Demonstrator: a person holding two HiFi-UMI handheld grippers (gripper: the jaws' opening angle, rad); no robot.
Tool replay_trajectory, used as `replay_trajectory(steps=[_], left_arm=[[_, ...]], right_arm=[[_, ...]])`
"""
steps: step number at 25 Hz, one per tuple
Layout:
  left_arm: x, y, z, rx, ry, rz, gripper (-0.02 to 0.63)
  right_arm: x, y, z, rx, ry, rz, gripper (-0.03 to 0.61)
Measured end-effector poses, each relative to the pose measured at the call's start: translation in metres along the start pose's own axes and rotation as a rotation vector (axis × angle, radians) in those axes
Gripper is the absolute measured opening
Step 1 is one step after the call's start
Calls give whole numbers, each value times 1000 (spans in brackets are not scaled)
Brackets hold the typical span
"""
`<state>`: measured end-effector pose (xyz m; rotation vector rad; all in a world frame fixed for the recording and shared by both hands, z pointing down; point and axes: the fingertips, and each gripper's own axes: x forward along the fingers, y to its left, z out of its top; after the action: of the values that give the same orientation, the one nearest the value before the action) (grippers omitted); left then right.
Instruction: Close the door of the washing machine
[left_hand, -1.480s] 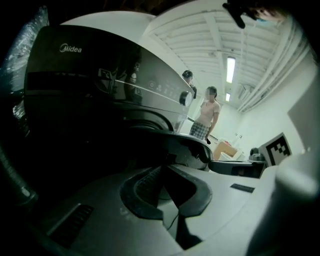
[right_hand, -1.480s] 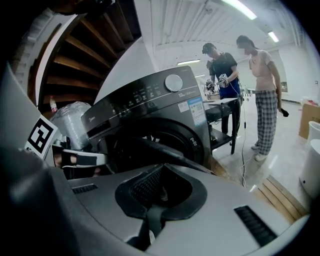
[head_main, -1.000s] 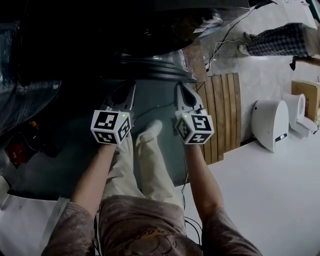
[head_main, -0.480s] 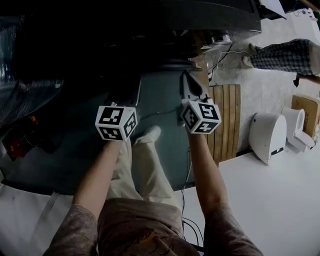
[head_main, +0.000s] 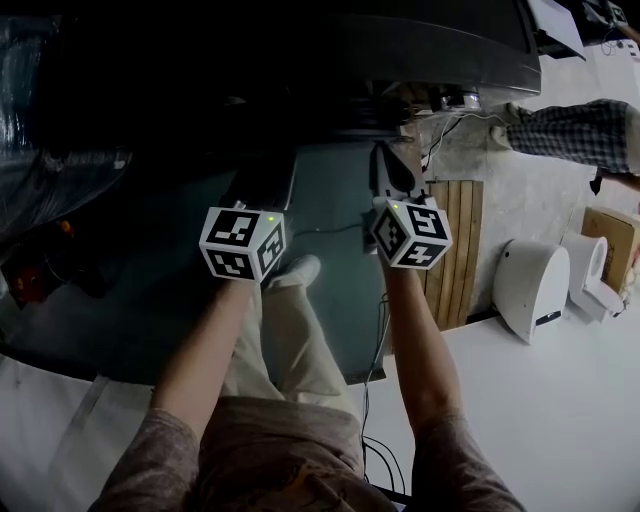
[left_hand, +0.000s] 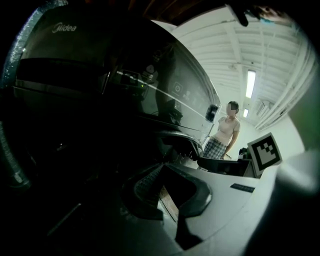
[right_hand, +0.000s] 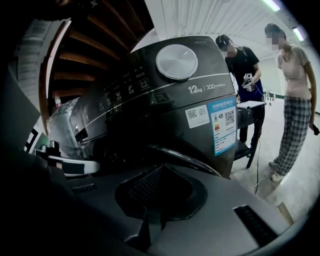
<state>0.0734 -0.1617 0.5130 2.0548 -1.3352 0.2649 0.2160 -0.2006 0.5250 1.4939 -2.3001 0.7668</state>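
Both forearms reach forward, side by side and roughly parallel, left forearm (head_main: 205, 345) and right forearm (head_main: 415, 340) bare below the sleeves. Each marker cube sits at the wrist end, with the jaws pointing away from the body.

Left gripper (left_hand: 161, 166): we read the jaws as together at the tips, with nothing held between them. Right gripper (right_hand: 160, 168): also tip to tip, with nothing between them.

The washer (right_hand: 165, 100) stands straight ahead of both grippers, dark, with its round knob (right_hand: 176, 62) above the right gripper's jaws. The door (right_hand: 185, 156) shows as a curved rim just beyond the right gripper's tips; we cannot tell whether they touch, nor how far the door is open.

A wooden pallet (head_main: 450, 250) lies beside and below the right gripper. Two bystanders (right_hand: 295, 100) stand to its right, well apart from it.
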Motion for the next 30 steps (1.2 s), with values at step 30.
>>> replay_trajectory(steps=[30], left_arm=[[-34, -47, 35, 4, -34, -64, 0]], right_arm=[[-48, 23, 57, 43, -70, 31, 0]])
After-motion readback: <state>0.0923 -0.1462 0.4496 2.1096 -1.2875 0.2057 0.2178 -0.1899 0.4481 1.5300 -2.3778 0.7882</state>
